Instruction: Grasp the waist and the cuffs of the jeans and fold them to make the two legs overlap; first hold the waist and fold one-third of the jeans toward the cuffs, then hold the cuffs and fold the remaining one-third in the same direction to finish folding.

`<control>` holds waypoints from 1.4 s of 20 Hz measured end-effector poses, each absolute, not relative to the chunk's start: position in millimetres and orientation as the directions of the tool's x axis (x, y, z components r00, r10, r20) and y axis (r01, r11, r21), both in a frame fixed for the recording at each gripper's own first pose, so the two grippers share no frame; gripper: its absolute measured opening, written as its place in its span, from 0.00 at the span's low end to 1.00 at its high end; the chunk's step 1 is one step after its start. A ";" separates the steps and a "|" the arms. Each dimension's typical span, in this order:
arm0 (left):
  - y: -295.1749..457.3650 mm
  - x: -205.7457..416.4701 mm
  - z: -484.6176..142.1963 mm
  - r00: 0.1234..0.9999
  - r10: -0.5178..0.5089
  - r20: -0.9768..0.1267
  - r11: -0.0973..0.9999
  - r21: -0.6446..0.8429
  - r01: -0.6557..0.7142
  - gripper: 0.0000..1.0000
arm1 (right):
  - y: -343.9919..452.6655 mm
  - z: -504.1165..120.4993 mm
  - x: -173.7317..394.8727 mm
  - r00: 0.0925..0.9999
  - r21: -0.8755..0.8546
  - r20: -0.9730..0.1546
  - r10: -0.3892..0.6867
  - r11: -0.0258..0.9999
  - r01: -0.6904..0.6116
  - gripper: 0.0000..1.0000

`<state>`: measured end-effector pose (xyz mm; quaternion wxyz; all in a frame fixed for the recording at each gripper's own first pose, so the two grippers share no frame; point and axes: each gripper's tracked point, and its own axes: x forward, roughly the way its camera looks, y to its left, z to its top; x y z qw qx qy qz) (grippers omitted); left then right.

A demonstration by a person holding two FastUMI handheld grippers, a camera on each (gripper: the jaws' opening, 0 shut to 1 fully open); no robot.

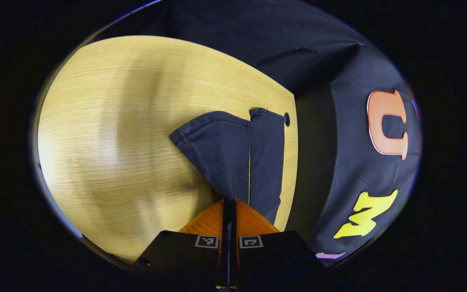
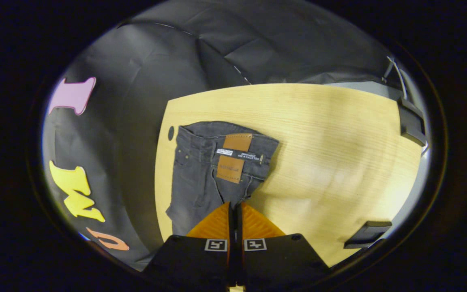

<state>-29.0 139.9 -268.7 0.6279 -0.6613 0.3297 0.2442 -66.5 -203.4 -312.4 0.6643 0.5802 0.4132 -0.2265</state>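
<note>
Nearest the lens in left gripper view: left tongs, fingers drawn together to a thin slit, fabric of the jeans running right into that slit at the tips, so they look clamped on the cloth. Right gripper view, same story: right tongs narrowed to a slit at the near edge of the jeans, denim meeting the tips; seems pinched, tho the exact contact is hidden by the fingers.

Count: 1 pair of jeans, 2 tongs, 1 desk. 2 leg cuffs seen in left gripper view, lying side by side, far ends w/ stitched hems, one leg flatter, one bulging up. Waist end in right gripper view: 1 tan leather-look patch w/ a dark label strip across it, belt loops, rivets.

Jeans: dark grey-blue denim, matte, slightly rumpled. They lie by the desk's edge next to the cloth wall. Desk is pale wood grain, smooth, rounded corner, 1 small dark hole just beside the cuffs. 2 dark brackets at the desk's right side in right gripper view.
</note>
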 end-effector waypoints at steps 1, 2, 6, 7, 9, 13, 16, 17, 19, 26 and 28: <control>142.4 -29.7 -260.9 0.662 -0.121 -0.739 0.010 -0.668 -0.744 0.05 | -202.1 -301.8 -65.3 0.563 0.592 -0.806 0.181 0.228 0.773 0.01; 145.0 -30.3 -254.5 0.664 -0.111 -0.739 0.009 -0.669 -0.743 0.04 | -202.5 -291.6 -64.4 0.571 0.599 -0.800 0.183 0.225 0.768 0.00; 158.2 -34.0 -225.4 0.680 -0.082 -0.728 -0.029 -0.681 -0.732 0.05 | -203.6 -253.8 -62.3 0.593 0.626 -0.779 0.204 0.212 0.750 0.00; 160.7 -33.3 -220.3 0.683 -0.087 -0.725 -0.040 -0.683 -0.730 0.05 | -204.0 -246.4 -60.2 0.594 0.628 -0.778 0.205 0.222 0.745 0.00; 164.1 -28.9 -213.6 0.687 -0.108 -0.718 -0.063 -0.685 -0.726 0.04 | -203.1 -231.8 -51.1 0.597 0.634 -0.773 0.213 0.231 0.738 0.00; 171.7 -5.7 -211.2 0.685 -0.144 -0.714 -0.084 -0.681 -0.728 0.04 | -201.2 -224.6 -26.9 0.586 0.625 -0.781 0.217 0.288 0.726 0.01; 175.0 23.6 -211.8 0.681 -0.174 -0.712 -0.049 -0.684 -0.728 0.05 | -200.3 -226.5 -10.8 0.570 0.608 -0.794 0.213 0.331 0.722 0.01; 176.1 35.4 -212.2 0.680 -0.186 -0.709 -0.046 -0.685 -0.727 0.05 | -201.3 -227.6 -4.4 0.566 0.603 -0.797 0.211 0.340 0.722 0.01; 177.1 61.1 -213.9 0.682 -0.212 -0.700 -0.042 -0.690 -0.722 0.04 | -200.9 -228.1 11.3 0.560 0.595 -0.802 0.209 0.358 0.720 0.00; 176.5 141.4 -228.8 0.648 -0.278 -0.709 0.040 -0.683 -0.729 0.05 | -202.3 -241.7 67.5 0.552 0.578 -0.810 0.196 0.423 0.698 0.00; 174.4 157.4 -238.1 0.632 -0.291 -0.718 0.074 -0.675 -0.734 0.04 | -201.4 -247.4 78.3 0.552 0.577 -0.811 0.194 0.424 0.698 0.00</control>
